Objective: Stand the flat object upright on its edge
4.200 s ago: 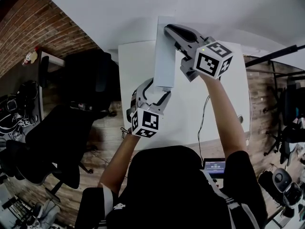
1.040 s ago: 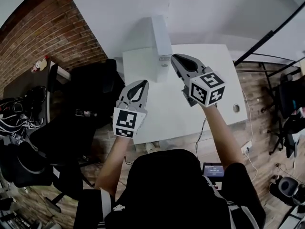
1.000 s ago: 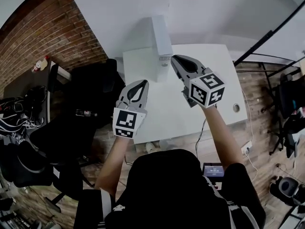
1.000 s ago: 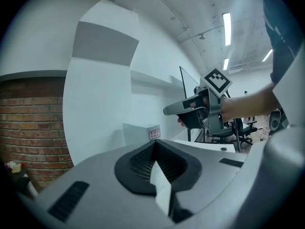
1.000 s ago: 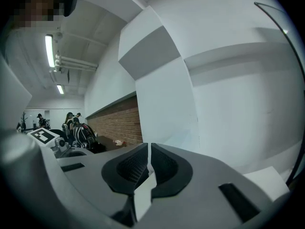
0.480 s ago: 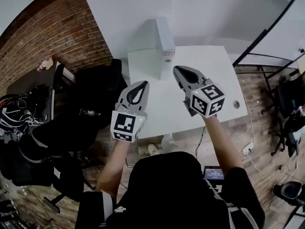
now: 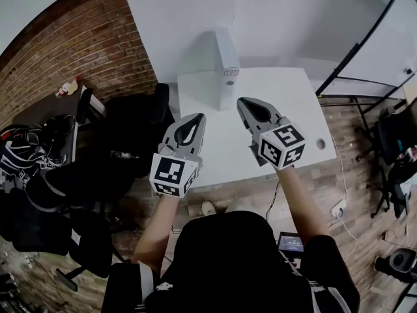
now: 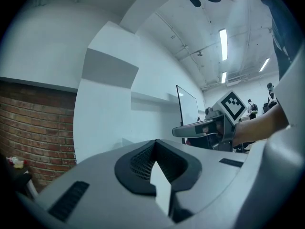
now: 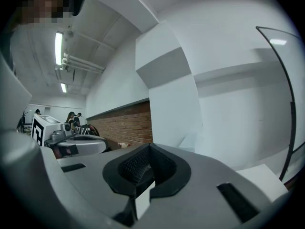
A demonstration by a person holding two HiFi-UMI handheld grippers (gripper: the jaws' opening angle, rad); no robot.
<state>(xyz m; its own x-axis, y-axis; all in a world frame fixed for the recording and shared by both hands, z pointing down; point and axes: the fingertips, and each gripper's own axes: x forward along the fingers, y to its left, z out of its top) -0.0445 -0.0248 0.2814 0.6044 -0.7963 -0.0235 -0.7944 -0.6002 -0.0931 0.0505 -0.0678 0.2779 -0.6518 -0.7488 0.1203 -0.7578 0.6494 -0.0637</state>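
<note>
The white box (image 7: 227, 56) stands on edge on the table (image 7: 290, 103); the left gripper (image 7: 196, 117) and right gripper (image 7: 242, 102) have pulled back, jaws together, empty; task looks done.

head view looks steeply down from above onto the white table (image 7: 287, 109); both gripper views sit low and near (facing forward), sharing the upright white slab (image 9: 171, 94).

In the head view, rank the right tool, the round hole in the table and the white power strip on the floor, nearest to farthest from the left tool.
1. Right tool, just right of the left tool, over the table.
2. Round hole, near the table's right edge.
3. White power strip, on the floor past that edge.
</note>
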